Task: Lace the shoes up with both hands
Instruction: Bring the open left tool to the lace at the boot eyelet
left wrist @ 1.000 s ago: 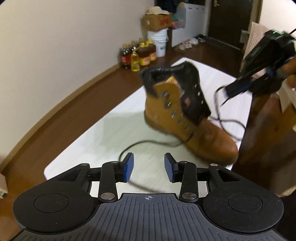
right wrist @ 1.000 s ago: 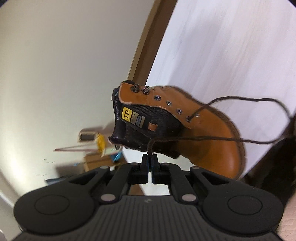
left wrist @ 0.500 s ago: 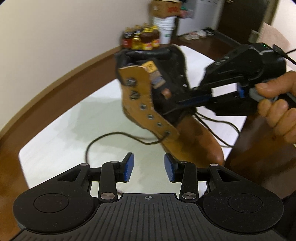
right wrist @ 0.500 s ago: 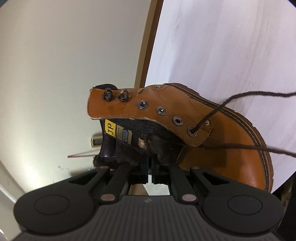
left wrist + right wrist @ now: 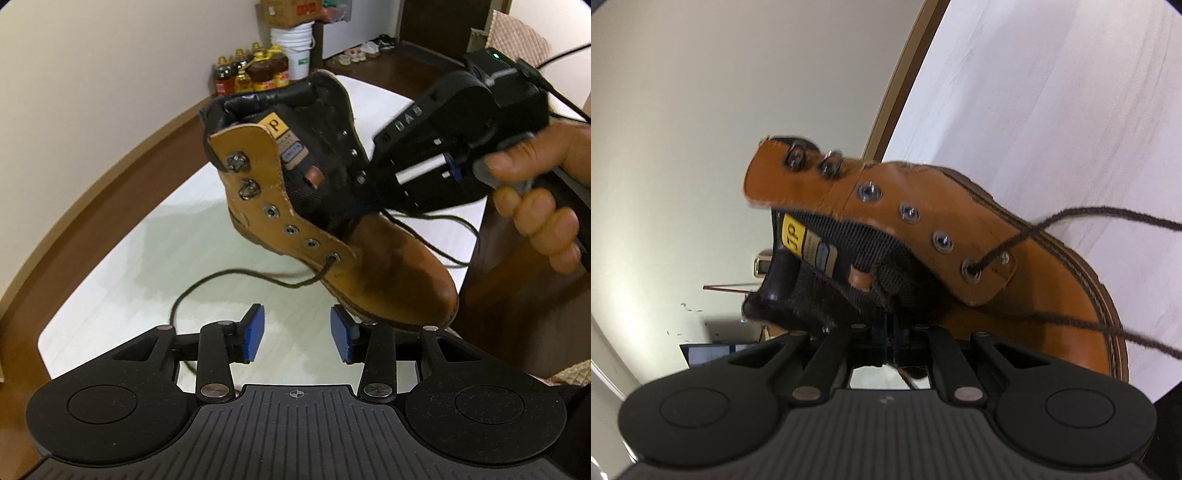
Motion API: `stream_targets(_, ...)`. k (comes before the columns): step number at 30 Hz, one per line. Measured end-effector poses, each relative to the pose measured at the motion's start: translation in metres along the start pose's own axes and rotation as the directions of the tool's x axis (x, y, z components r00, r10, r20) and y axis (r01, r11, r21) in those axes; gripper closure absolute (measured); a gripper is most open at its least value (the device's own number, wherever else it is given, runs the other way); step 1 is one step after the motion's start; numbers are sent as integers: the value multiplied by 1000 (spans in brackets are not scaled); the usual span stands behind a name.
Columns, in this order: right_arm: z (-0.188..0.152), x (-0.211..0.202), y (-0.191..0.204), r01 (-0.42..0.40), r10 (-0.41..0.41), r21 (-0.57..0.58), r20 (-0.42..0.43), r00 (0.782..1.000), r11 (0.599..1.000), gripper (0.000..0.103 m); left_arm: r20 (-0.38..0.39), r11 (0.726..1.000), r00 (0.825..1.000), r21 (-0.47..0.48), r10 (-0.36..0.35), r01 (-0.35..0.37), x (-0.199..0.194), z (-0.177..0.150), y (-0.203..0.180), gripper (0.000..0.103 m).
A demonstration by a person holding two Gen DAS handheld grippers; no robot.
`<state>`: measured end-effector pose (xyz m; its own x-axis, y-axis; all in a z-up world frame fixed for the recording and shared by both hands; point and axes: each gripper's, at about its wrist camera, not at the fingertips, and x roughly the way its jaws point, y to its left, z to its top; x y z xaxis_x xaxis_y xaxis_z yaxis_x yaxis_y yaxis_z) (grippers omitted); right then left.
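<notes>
Closer now, boot (image 5: 388, 258) beyond opening, empty left hand-held gripper (image 5: 297, 334); right (image 5: 890, 332) clamps lace (image 5: 1052, 321)

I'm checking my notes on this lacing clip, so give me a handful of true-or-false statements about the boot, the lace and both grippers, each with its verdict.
1. The lace runs through the lowest eyelet of the boot. True.
2. The left gripper is clamped on the lace. False: its jaws are opening, with nothing between them.
3. The right gripper is shut, reaching in at the boot's opening. True.
4. The upper eyelets are already laced. False: they are empty.
5. The boot lies flat on its side. False: it is tilted, collar raised, toe towards the left gripper.
6. The sheet under the boot is white. True.
</notes>
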<state>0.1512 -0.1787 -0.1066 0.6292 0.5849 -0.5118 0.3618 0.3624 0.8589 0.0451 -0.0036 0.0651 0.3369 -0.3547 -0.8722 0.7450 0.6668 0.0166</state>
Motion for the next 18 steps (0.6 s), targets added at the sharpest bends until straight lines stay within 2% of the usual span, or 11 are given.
stream_targets(4,5,0,-10,-40,40,85,3,999,996,99,11,1000,1000,4,-7,7,0,0,-6,59)
stream_targets(18,16,-7,-8,-102,110,82,-98,989,991,98,10,999,1000,47,-10,10,9,4,-15,58)
